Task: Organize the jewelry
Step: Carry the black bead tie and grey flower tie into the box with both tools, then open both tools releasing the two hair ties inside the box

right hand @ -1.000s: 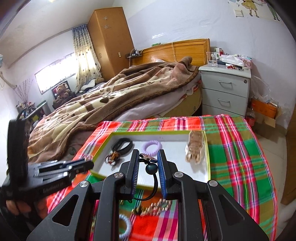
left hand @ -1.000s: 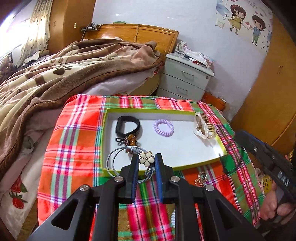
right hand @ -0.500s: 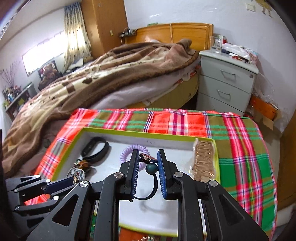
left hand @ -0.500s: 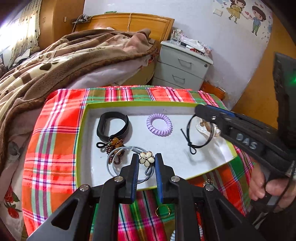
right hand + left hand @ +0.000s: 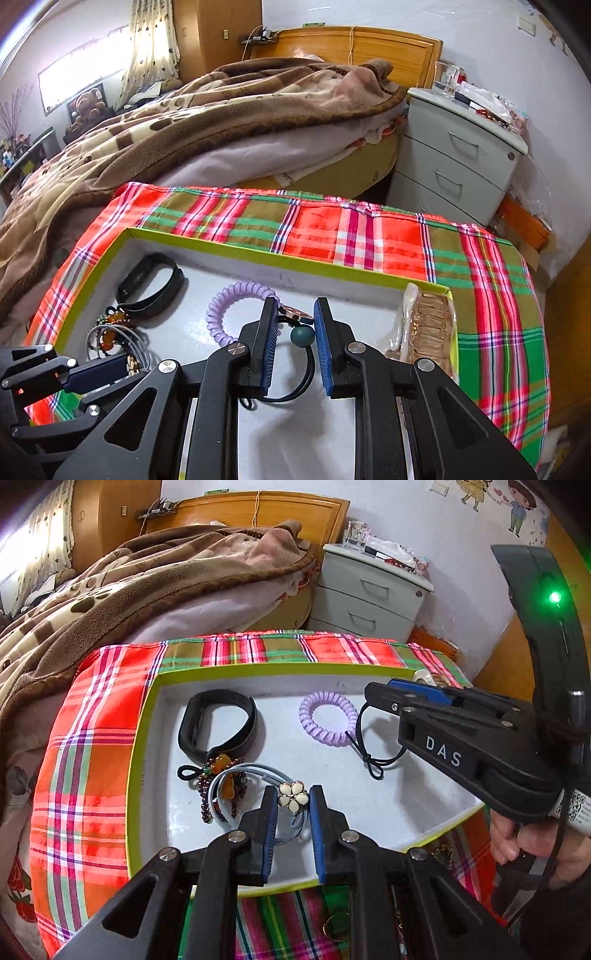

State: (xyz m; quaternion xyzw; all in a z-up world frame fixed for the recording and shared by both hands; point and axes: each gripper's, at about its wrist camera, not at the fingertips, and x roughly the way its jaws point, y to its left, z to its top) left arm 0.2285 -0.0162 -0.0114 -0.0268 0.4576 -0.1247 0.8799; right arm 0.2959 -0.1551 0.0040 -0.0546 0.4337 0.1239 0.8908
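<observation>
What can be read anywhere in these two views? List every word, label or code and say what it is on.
"DAS": white letters on the side of the right gripper, seen from the left wrist view.
QR code label on the right gripper's handle: too small to read.
Black wristband in the tray: face markings too faint to read.
Wall stickers: cartoon children, no legible words.

Home bedroom. Bed with wooden headboard [image 5: 354,48] stood against the far wall, covered by a rumpled brown paw-print blanket [image 5: 192,122]. Grey two-drawer nightstand [image 5: 461,155] sat beside it, top cluttered with small items. Wooden wardrobe [image 5: 218,33] in the corner next to a curtained window [image 5: 151,44]. Cartoon children's wall sticker [image 5: 513,506] on the white wall. Plaid cloth [image 5: 369,236] covered the surface in the foreground.
</observation>
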